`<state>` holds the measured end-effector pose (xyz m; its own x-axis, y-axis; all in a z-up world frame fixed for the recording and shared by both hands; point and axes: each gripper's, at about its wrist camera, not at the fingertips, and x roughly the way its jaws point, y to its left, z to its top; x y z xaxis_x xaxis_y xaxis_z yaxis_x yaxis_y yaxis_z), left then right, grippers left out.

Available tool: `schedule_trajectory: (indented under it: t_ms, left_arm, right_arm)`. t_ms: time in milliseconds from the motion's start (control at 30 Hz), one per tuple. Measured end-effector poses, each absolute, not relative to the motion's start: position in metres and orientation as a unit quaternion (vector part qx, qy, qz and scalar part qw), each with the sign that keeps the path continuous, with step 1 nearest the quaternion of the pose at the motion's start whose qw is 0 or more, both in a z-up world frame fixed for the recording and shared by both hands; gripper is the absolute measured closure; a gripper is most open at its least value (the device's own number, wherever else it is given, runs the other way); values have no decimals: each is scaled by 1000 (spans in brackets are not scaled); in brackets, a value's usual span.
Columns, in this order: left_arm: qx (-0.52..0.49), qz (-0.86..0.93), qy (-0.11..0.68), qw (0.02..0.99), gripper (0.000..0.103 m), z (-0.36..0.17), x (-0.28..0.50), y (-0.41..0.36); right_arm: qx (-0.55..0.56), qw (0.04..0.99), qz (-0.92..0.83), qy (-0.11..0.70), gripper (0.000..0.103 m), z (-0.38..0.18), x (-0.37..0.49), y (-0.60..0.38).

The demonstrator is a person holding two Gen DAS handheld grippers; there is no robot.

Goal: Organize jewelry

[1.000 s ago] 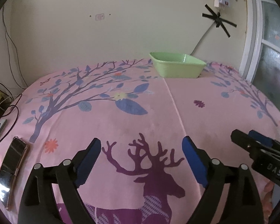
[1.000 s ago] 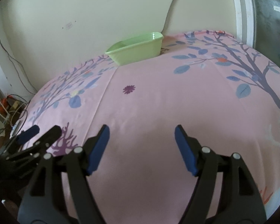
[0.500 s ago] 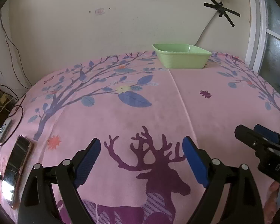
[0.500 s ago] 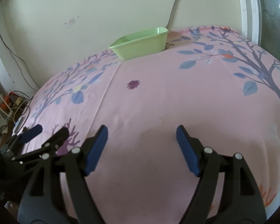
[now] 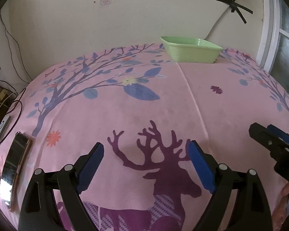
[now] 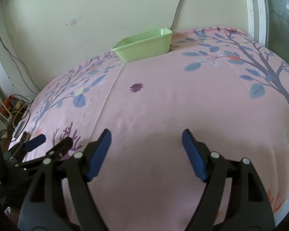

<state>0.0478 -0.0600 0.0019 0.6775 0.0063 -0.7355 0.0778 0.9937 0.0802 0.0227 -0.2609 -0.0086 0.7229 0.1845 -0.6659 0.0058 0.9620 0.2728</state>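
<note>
Change: both views have tipped down a little since a second ago, so the tray sits lower in each and more wall shows above it; nothing on the cloth has shifted.
Left view, fingers: left gripper has its blue pads spread wide, with nothing between them; they hang over the printed deer near the front edge of the cloth, and contact cannot be told.
Left view, tray: green tray stands at the far edge of the cloth, against the wall, well apart from the fingers; its inside cannot be seen.
Left view, only here: a phone lies at the left edge of the cloth; the right gripper pokes in at the right edge.
Right view, fingers: right gripper stands wide too, with nothing held, over plain pink cloth.
Right view, tray: the tray shows at the far edge, turned corner-on.
Right view, only here: the left gripper shows at the lower left, seen side-on; a tree print fills the right of the cloth.
Jewelry: no piece can be made out in either view.
</note>
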Motion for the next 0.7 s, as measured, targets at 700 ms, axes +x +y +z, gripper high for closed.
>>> schedule_trajectory:
  t_ms: [700]
  left_arm:
    - [63, -13, 404, 912, 28, 1, 46, -62]
  right_arm:
    - [136, 919, 48, 366, 30, -8, 23, -262]
